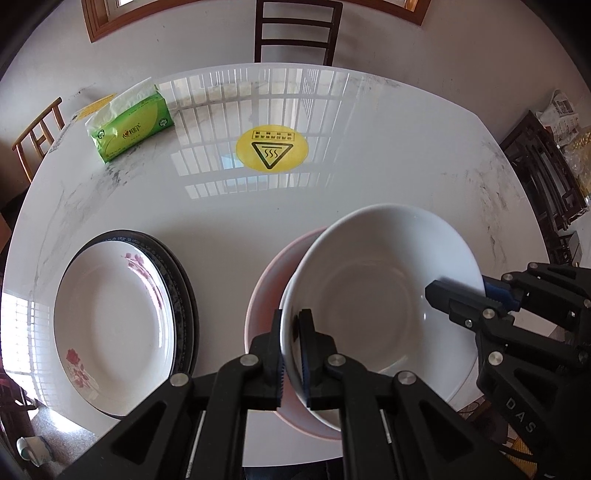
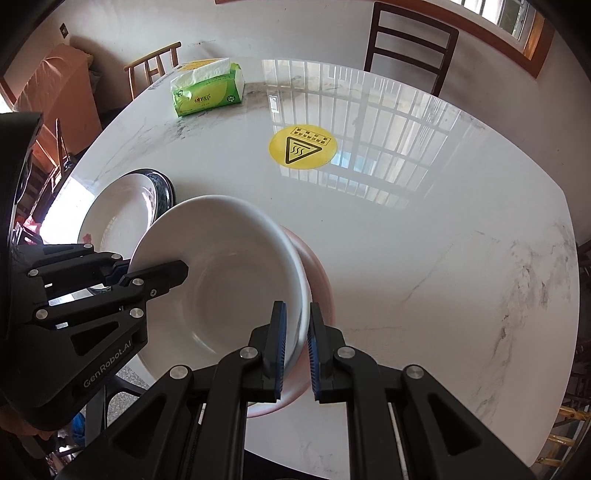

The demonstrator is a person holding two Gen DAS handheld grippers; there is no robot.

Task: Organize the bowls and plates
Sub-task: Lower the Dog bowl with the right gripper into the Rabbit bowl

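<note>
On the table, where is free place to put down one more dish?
Bare table lies right of the pink bowl, and between the yellow sticker and the dishes. Crowded: near edge, where the plate stack and white bowl sit close.

Dining room of a home. A round marble-patterned bench [image 1: 369,177] carries a pack of tissues [image 1: 129,125] and stacked plates [image 1: 114,325]; wooden dining chairs [image 1: 297,31] stand around it beneath a wood-framed window [image 2: 517,26].
</note>
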